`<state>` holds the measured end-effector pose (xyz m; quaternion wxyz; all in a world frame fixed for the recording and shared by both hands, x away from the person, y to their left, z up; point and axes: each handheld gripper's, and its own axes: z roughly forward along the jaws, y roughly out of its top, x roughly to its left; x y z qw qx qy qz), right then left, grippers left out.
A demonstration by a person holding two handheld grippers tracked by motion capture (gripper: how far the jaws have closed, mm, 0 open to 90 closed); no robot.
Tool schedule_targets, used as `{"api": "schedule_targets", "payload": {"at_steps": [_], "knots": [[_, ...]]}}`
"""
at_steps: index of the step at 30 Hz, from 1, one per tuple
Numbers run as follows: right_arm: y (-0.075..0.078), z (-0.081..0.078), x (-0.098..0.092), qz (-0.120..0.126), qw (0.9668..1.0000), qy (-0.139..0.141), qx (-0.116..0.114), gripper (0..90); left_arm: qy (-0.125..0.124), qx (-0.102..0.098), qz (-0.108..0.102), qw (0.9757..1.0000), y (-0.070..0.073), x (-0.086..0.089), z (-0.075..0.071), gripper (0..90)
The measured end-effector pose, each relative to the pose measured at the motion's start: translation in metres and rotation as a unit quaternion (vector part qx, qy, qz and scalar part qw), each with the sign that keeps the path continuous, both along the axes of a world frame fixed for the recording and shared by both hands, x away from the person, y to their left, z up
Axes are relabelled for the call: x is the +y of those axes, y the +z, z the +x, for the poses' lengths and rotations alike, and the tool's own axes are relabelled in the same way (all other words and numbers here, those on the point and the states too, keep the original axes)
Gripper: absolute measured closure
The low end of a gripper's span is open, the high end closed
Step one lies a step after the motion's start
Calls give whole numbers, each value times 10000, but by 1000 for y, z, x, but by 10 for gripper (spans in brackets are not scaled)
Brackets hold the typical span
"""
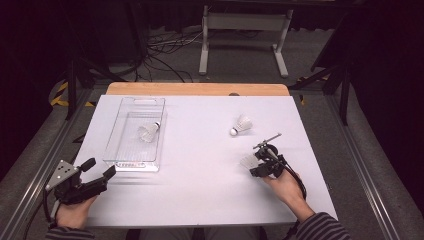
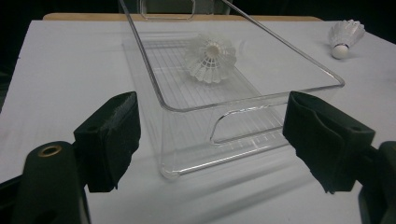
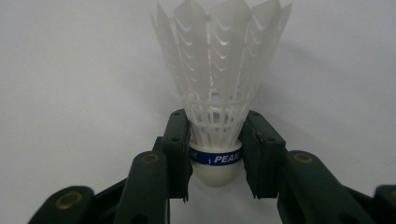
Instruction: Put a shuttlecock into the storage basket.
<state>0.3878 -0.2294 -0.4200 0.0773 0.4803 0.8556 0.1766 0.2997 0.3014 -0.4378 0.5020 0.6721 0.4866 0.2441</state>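
Clamped at its blue-banded cork by the right tool (image 3: 215, 156), the white plastic shuttlecock (image 3: 217, 84) seems grasped, next needing a lift toward the clear plastic tray (image 1: 116, 131), while the left tool (image 2: 212, 140) waits apart.

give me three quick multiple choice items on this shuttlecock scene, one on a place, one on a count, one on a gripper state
1. Where does the clear bin stand?
A. left part of the table
B. right edge
C. on the floor

2. How many shuttlecocks are there?
A. one
B. two
C. three

3. How are the left gripper jaws?
A. shut on the bin
B. open, apart from the bin
C. shut on a shuttlecock

Key: A, the bin sits left on the white table. C, one shuttlecock in the bin, one loose shuttlecock, one held shuttlecock in the right gripper. B, both pads stand wide of the bin's end.
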Motion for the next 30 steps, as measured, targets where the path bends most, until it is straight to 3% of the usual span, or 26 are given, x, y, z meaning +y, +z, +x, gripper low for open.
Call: {"api": "schedule_targets", "payload": {"at_steps": [14, 30], "knots": [[4, 1, 1, 72, 9998, 209, -6, 658, -10, 2, 14, 10000, 0, 0, 1, 202], [15, 1, 5, 189, 9980, 577, -164, 659, 0, -6, 23, 10000, 0, 0, 1, 205]]}}
